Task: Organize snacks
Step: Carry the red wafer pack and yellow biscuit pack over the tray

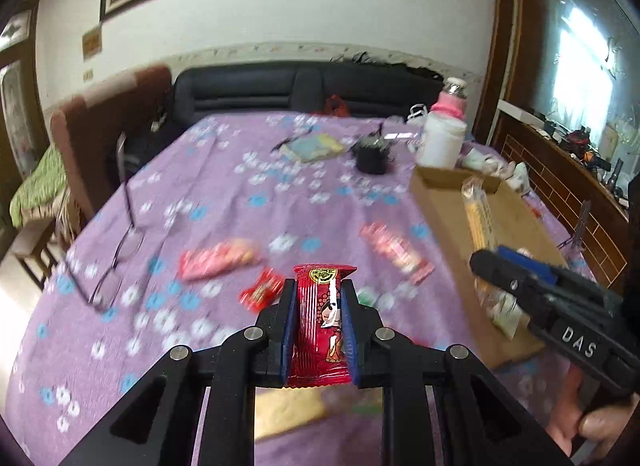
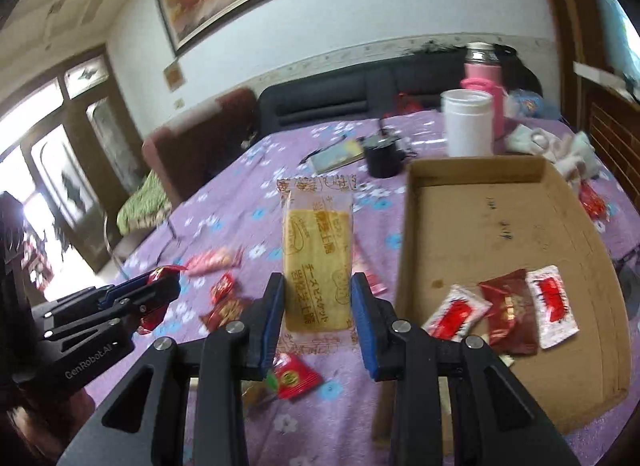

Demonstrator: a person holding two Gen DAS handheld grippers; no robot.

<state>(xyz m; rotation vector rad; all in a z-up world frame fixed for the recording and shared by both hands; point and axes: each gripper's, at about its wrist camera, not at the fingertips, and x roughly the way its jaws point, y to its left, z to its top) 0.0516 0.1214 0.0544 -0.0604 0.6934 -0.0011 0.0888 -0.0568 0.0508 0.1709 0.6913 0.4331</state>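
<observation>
From your left wrist camera, your left gripper [image 1: 318, 298] has its fingers clamped on a red snack packet [image 1: 320, 326], held off the surface with its long axis running straight out along the fingers. The cardboard tray [image 1: 520, 217] lies to the right of that packet, and your right gripper [image 1: 486, 262] sits between the two, so the left hand has to pass across the right to reach it.

From your right wrist camera, your right gripper [image 2: 318, 286] has its fingers pressed on the lower end of a yellow biscuit packet [image 2: 316, 250], which stands lengthwise ahead of them, above the purple flowered surface [image 2: 224, 209]. The tray's near wall [image 2: 404, 234] is just right of the biscuit, with three sachets [image 2: 504, 312] lying in its near end. I judge the right hand nearer.
</observation>
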